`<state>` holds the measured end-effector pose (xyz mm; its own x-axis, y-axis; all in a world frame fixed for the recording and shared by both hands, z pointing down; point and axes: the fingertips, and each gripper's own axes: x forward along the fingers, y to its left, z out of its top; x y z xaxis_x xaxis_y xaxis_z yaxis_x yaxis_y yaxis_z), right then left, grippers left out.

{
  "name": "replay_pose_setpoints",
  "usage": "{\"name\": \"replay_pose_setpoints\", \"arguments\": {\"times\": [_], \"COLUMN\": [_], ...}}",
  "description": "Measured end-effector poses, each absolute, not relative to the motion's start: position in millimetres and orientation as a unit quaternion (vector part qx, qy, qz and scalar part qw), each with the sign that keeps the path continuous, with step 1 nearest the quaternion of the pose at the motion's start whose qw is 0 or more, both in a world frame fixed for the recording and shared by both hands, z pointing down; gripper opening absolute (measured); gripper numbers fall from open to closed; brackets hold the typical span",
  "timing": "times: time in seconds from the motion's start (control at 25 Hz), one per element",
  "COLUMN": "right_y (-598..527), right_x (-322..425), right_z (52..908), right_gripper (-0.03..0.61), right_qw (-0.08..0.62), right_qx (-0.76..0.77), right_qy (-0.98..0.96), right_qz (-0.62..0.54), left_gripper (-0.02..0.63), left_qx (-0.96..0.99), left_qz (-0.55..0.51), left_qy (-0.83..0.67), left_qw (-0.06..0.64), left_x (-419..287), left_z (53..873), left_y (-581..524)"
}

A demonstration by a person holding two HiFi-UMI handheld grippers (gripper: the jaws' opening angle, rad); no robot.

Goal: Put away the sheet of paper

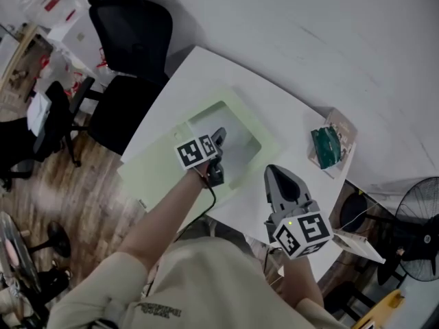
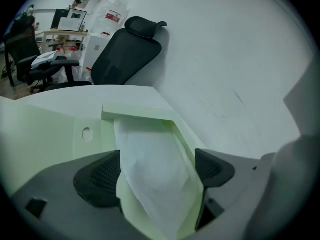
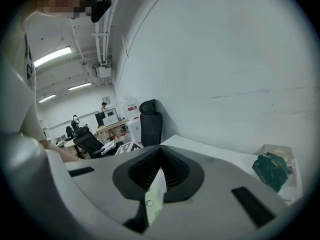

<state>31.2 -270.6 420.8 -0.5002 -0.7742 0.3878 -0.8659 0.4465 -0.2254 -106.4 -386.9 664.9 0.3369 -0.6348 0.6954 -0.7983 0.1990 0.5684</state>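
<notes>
One black office chair (image 1: 134,26) stands off the far left corner of the smooth white table (image 1: 281,108). On the table lies a flat, pale green folder (image 1: 154,173) with its pocket open. The sheet of paper (image 2: 152,176), white and slightly bowed, sits inside that pocket. The left gripper (image 1: 218,141) hangs over it with its jaws spread wide, one on either side of the sheet, pressing nothing. Further right, the right gripper (image 1: 274,173) is clenched, tips together, empty. A teal packet (image 1: 327,144) rests near the table's right edge.

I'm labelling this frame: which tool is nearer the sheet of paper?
Left. The left tool hovers open directly over the sheet of paper; the right tool is shut, off the green folder's edge, nearer the person.
</notes>
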Motion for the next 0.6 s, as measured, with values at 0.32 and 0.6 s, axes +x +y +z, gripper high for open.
{"name": "replay_pose_setpoints", "arguments": {"times": [0.32, 0.6], "right_y": [-260.6, -258.8], "right_x": [21.6, 19.2], "right_z": [394.5, 360.1], "right_gripper": [0.023, 0.023], "right_qw": [0.102, 0.081], "right_qx": [0.475, 0.467], "right_qy": [-0.857, -0.869], "right_qz": [0.172, 0.138], "left_gripper": [0.448, 0.277], "left_qx": [0.709, 0.760], "left_qz": [0.107, 0.086], "left_qy": [-0.554, -0.566], "left_qw": [0.422, 0.309], "left_x": [-115.5, -133.9], "left_z": [597.5, 503.1], "left_y": [-359.4, -342.5]}}
